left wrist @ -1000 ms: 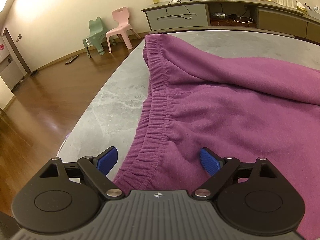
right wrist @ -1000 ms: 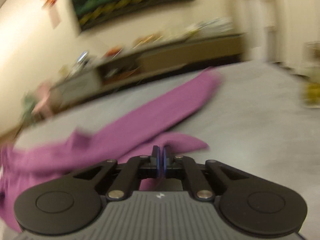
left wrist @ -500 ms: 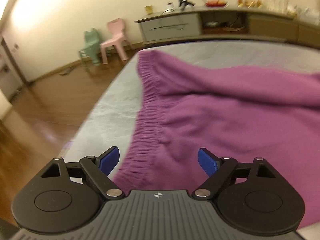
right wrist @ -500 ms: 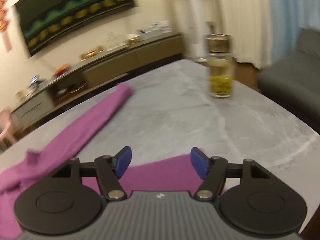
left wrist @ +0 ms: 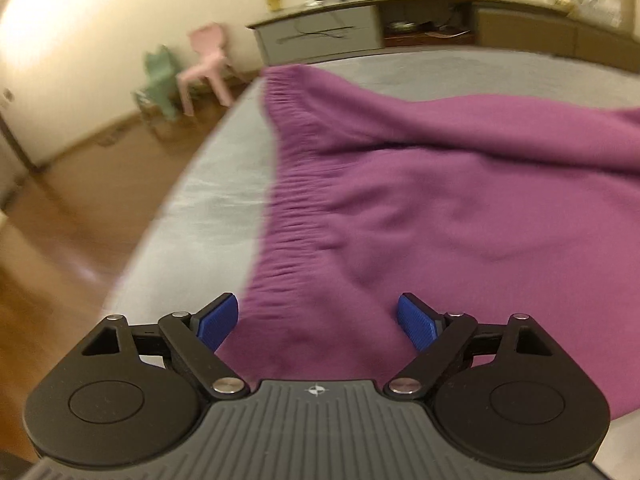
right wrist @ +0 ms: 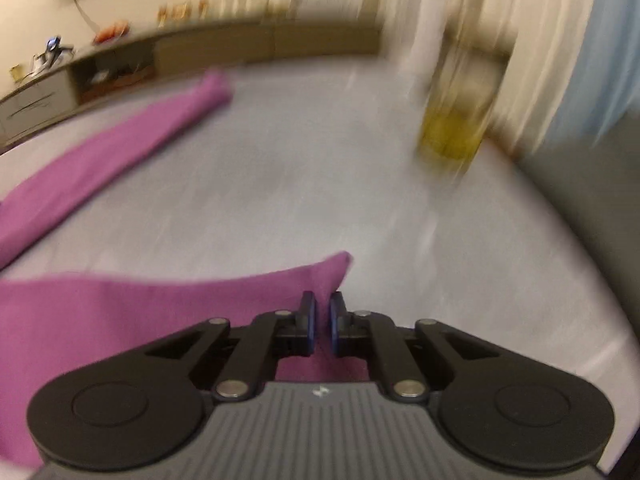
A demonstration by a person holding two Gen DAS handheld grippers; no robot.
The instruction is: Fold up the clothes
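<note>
Purple sweatpants (left wrist: 440, 208) lie spread on a grey marble table (left wrist: 216, 204), the elastic waistband (left wrist: 288, 184) running along their left edge. My left gripper (left wrist: 318, 322) is open, its blue pads either side of the waistband's near end, just above the cloth. In the right wrist view one leg (right wrist: 116, 156) stretches away to the far left and the other leg's end (right wrist: 280, 284) lies under my right gripper (right wrist: 322, 320). Its pads are nearly together with a narrow gap; whether cloth is pinched between them is unclear.
A glass jar with yellow contents (right wrist: 452, 132) stands on the table at the far right. A long sideboard (left wrist: 420, 24) lines the back wall. A pink chair (left wrist: 208, 64) and a green chair (left wrist: 160, 80) stand on the wooden floor to the left.
My right gripper opened half a second ago and has now closed almost fully over the near leg end. My left gripper stayed open and shifted slightly over the waistband.
</note>
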